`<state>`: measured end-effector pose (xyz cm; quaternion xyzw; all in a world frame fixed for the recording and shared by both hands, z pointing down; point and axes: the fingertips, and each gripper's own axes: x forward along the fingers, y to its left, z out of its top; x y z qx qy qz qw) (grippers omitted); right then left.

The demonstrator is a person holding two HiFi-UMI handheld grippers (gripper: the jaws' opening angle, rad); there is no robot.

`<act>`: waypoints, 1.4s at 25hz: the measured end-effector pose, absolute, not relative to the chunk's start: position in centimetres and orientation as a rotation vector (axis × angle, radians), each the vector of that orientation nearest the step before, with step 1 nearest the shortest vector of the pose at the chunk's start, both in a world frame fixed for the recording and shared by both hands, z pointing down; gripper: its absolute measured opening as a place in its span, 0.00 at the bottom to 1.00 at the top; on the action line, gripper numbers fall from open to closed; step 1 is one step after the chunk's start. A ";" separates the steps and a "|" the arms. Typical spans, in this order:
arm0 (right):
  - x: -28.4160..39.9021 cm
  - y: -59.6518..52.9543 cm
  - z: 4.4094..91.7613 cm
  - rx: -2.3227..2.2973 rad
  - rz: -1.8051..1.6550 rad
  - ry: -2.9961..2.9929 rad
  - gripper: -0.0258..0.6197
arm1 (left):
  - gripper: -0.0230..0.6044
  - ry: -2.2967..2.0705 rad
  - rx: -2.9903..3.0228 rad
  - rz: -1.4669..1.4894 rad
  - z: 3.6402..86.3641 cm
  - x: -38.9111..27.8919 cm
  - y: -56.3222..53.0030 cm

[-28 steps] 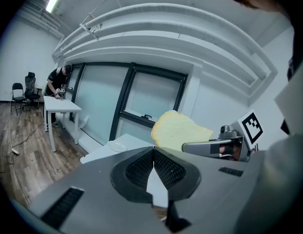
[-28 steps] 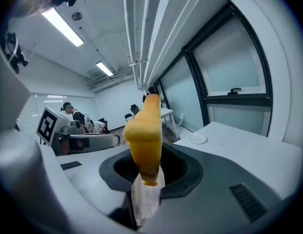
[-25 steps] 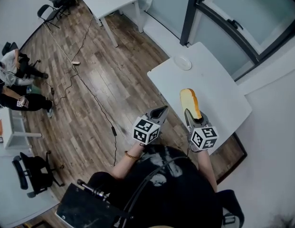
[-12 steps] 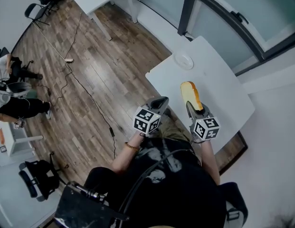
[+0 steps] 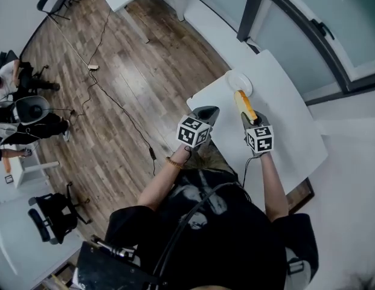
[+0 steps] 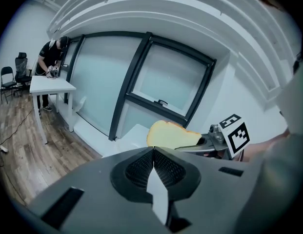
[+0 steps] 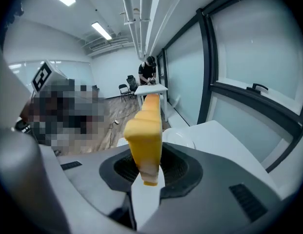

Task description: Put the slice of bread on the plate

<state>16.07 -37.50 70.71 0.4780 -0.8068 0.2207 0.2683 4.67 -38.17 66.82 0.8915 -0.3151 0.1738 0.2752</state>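
Currently: carry step. Right gripper (image 5: 248, 118) clamped on bread (image 5: 243, 103), near plate (image 5: 233, 80); left gripper (image 5: 209, 110) jaws together, empty. Next: lower bread onto plate, release.

I'm looking down on a black short-sleeved T-shirt (image 5: 235, 240) with a pale printed graphic (image 5: 199, 199) on it. A thin black cable (image 5: 182, 228) curves across the cloth, and a finer cord (image 5: 244, 173) runs beside the right forearm. A slim bracelet (image 5: 173, 162) rings the left wrist. The left gripper (image 5: 208, 110) and right gripper (image 5: 247, 118) are both smooth dark grey moulded shells. In their own views I can see ribbed black pads set in rounded recesses on the jaws. Each carries a white cube (image 5: 193, 132) printed with black square markers.
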 end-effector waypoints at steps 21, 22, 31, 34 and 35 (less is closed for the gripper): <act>17.3 -52.5 85.9 0.789 -0.183 -1.498 0.19 | 0.05 -0.803 2.242 0.610 76.2 3.8 -45.3; 17.3 -52.1 86.4 0.774 -0.133 -1.508 0.24 | 0.05 -0.800 2.231 0.608 76.3 3.6 -45.0; 19.6 -48.1 86.3 0.744 0.225 -1.558 0.53 | 0.05 -0.700 2.258 0.623 76.1 4.4 -42.9; 21.7 -46.5 86.2 0.819 0.302 -1.512 0.53 | 0.05 -0.669 2.271 0.632 75.9 5.0 -42.6; 22.2 -46.1 86.0 0.857 0.330 -1.503 0.53 | 0.05 -0.661 2.277 0.633 75.8 5.1 -42.5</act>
